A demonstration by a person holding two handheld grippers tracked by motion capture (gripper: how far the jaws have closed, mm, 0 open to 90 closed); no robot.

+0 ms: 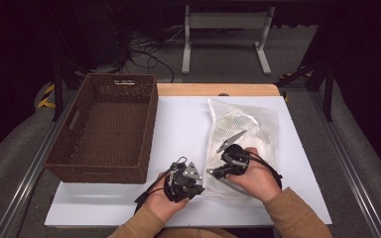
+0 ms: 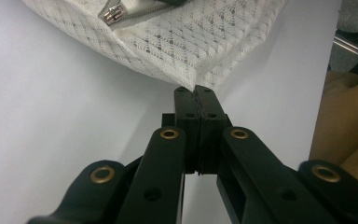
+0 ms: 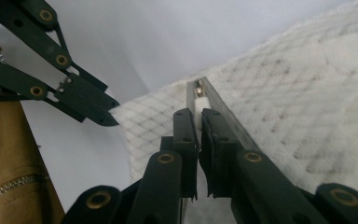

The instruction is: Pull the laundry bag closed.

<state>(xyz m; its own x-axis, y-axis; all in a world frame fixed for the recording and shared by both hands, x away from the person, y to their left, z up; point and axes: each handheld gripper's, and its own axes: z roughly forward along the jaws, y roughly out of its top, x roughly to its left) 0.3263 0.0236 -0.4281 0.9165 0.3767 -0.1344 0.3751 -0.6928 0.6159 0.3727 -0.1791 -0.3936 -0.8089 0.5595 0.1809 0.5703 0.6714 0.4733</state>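
White diamond-mesh zippered laundry bag (image 1: 243, 134), flat

A brown wicker basket (image 1: 104, 129) stands empty on the left part of the white desk (image 1: 183, 129), its near edge overhanging the white sheet's left border. Beyond the desk's wooden far edge, a grey metal frame (image 1: 225, 34) stands on the carpeted floor (image 1: 297, 54), with dark cables (image 1: 144, 49) beside it.

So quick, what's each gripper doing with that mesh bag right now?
Left gripper: closed, pinching the corner of the white mesh bag.
Right gripper: nearly closed around the bag's zipper pull.
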